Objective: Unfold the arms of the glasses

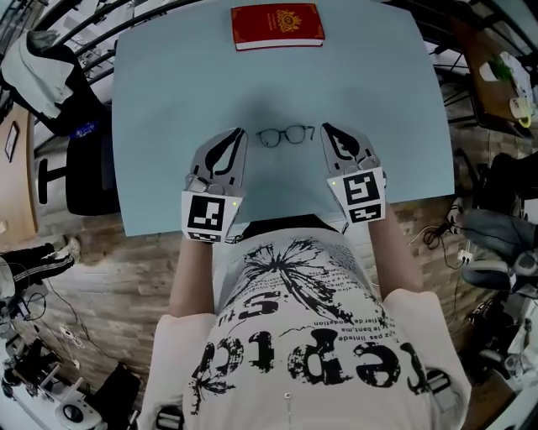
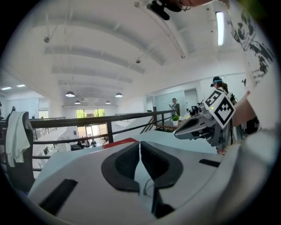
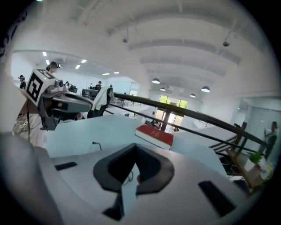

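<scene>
Glasses (image 1: 286,135) lying on table (image 1: 168,101), red book (image 1: 277,26) well beyond. Left gripper (image 1: 239,134) hovering just left of glasses, jaws pinched together, empty. Right gripper (image 1: 325,128) hovering just right, likewise closed, empty. My guess: jaws needing opening first, one steadying frame, other easing thin arm outward gently.

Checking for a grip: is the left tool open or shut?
Shut. The left tool's pads meet, gripping nothing; the glasses lie on the table.
</scene>
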The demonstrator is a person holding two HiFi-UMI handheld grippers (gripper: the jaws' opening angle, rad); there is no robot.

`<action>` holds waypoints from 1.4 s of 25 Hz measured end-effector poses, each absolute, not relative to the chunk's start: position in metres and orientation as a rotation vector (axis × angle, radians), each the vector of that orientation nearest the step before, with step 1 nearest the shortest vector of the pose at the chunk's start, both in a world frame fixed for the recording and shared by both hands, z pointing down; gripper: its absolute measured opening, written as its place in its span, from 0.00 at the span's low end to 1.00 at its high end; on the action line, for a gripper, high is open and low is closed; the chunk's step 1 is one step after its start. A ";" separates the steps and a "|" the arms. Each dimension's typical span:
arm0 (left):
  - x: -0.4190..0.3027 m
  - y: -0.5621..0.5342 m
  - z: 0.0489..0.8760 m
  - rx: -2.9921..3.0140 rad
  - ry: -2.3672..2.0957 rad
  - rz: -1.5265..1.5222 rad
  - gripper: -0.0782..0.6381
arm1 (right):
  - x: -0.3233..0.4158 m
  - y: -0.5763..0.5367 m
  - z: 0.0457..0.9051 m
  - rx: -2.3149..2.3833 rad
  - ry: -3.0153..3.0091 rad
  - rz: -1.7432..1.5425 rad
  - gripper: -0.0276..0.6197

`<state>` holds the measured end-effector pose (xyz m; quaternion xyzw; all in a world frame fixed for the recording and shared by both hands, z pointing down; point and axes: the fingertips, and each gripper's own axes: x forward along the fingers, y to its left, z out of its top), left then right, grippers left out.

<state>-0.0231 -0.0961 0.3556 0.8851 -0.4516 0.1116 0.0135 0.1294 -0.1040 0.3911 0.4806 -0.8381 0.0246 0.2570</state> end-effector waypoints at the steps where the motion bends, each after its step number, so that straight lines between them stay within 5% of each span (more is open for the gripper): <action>1: -0.026 -0.095 0.348 2.757 -1.432 0.316 0.14 | 0.127 -0.104 0.380 1.332 -2.299 0.045 0.06; 35: -0.040 -0.113 0.294 2.760 -1.649 0.212 0.14 | 0.122 -0.124 0.319 1.480 -2.457 -0.112 0.06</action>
